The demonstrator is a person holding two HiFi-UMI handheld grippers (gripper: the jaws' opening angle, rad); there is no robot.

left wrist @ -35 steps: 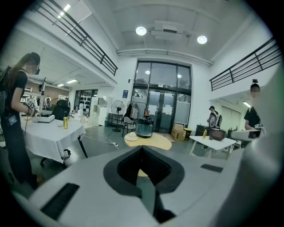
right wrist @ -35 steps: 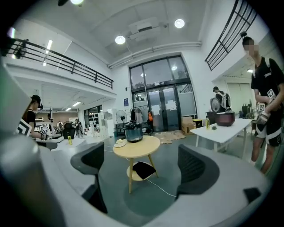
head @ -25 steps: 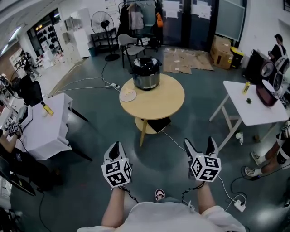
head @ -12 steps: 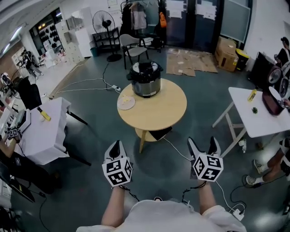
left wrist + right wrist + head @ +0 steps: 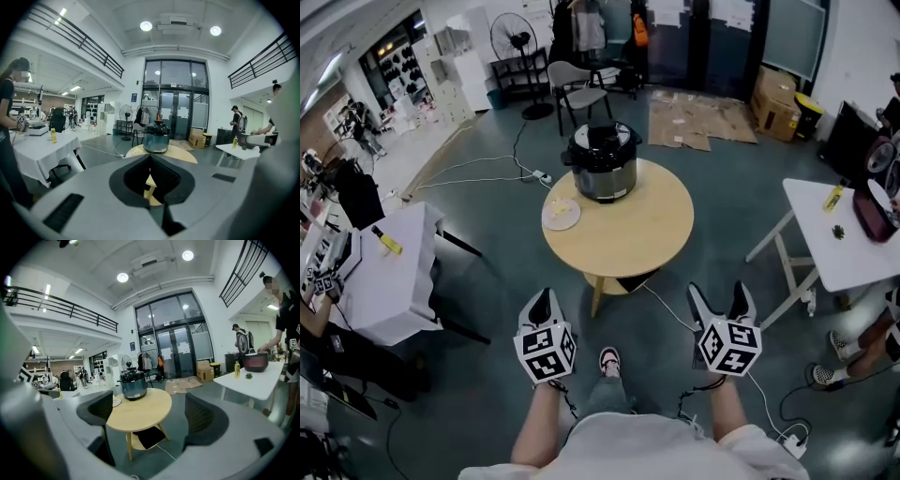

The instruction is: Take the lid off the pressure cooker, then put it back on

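Glossy metal pressure cooker [image 5: 602, 165] (matt wooden table [image 5: 645, 227])

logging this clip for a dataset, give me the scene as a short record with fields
table: round, wooden, ahead of the person
pressure cooker: on the table's far side
lid: on the cooker
plate: on the table, left of the cooker
left gripper: jaws together, empty, over the floor short of the table
right gripper: jaws wide apart, just closed a little, nothing between them
task stage: lid not yet touched
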